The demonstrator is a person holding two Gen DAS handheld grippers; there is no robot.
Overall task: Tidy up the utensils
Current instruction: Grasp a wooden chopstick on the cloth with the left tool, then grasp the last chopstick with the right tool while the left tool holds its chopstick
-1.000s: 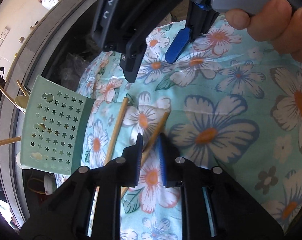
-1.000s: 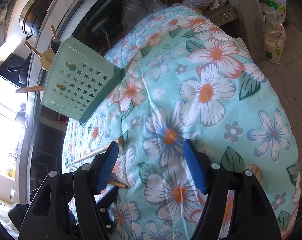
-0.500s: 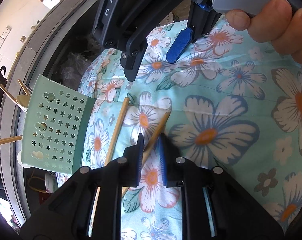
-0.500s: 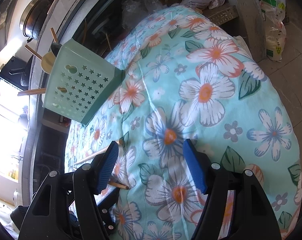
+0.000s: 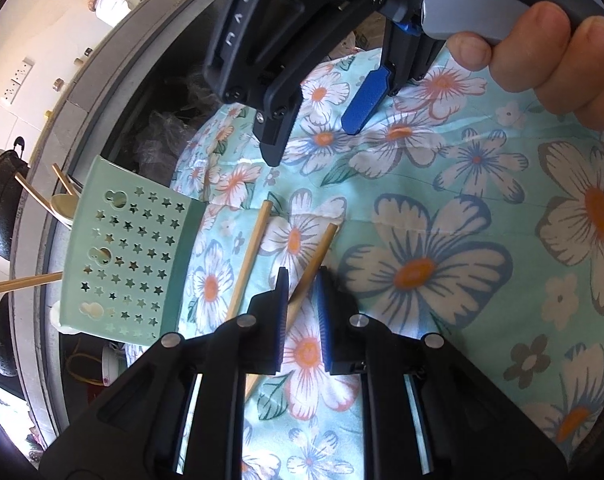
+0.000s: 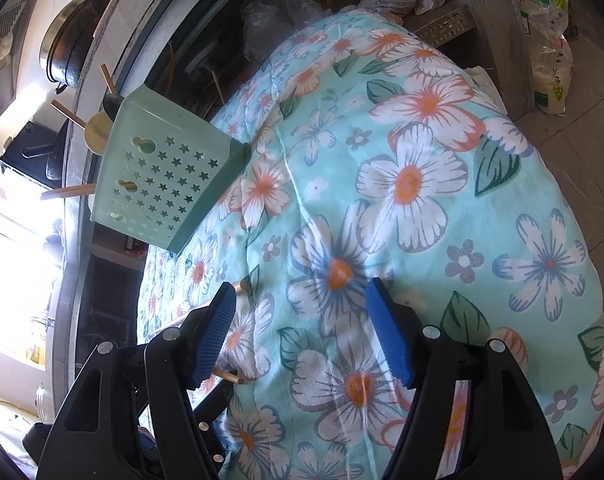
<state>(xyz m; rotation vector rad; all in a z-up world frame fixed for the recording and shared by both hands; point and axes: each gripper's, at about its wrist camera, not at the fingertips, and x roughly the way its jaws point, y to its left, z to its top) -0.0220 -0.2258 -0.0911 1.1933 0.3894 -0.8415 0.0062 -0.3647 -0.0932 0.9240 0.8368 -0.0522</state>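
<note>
One chopstick (image 5: 315, 258) lies pinched between the left gripper (image 5: 300, 280) fingers; the right gripper (image 6: 300, 330) fingers gape empty.

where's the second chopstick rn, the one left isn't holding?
In the left wrist view, the loose chopstick lies on the floral cloth, between the green holder and the chopstick in the left gripper.

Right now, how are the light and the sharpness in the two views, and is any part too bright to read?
Left wrist view: sunlit floral cloth sharp; fisheye bends the counter edge. Right wrist view: window area at the left is blown out white; the green holder stays clear, edges vignette to black.
</note>
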